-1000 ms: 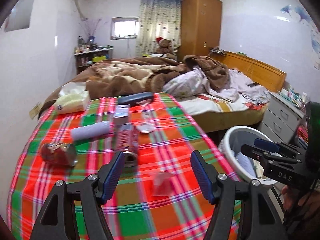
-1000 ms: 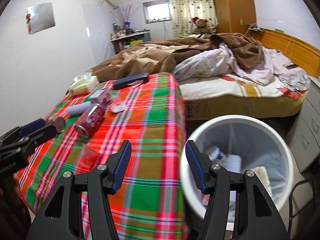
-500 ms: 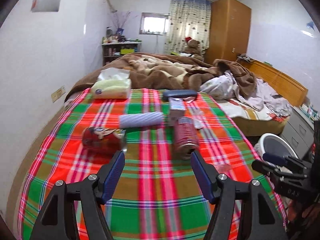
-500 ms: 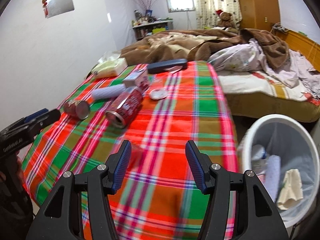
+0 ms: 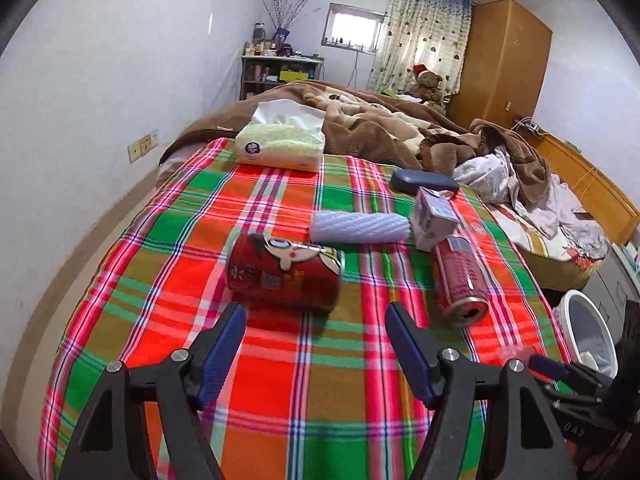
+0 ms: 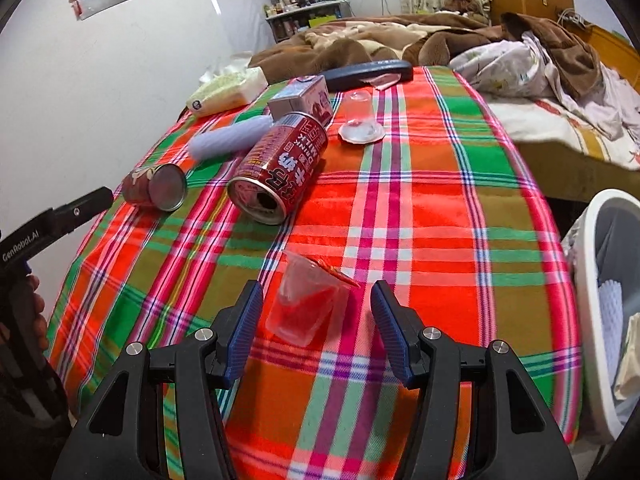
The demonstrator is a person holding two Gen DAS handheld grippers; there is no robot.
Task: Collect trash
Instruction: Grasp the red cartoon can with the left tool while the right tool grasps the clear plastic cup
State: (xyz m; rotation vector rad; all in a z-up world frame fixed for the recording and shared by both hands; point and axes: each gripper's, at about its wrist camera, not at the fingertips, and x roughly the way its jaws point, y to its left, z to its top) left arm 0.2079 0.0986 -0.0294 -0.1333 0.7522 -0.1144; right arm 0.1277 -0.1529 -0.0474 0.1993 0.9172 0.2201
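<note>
Your table [image 5: 280, 420], under a plaid cloth [image 6: 440, 208], filled most of both views; its right edge dropped off beside the bin [image 6: 600, 280], which stood on the floor to the right of your right gripper [image 6: 316, 332]. Bare cloth lay ahead and to the right of that gripper, and a wide strip lay in front of your left gripper [image 5: 316, 348], reaching left to the table's wall-side edge.

Your left gripper stood wide and held nothing. Just ahead of its fingers lay the short can [image 5: 284, 272] on its side; the tall can [image 5: 460, 280] lay ahead and to the right, the roll [image 5: 360, 227] and carton [image 5: 434, 216] beyond, the tissue pack [image 5: 280, 146] farthest.

Your right gripper was also wide and empty, its fingers to either side of the clear cup [image 6: 308, 300], which lay tipped on the cloth, not touched.

Only the right view showed that cup plainly, plus a clear lid [image 6: 362, 132] far ahead. Only the left view showed the short can's printed side. Each view caught the other gripper at its edge.
</note>
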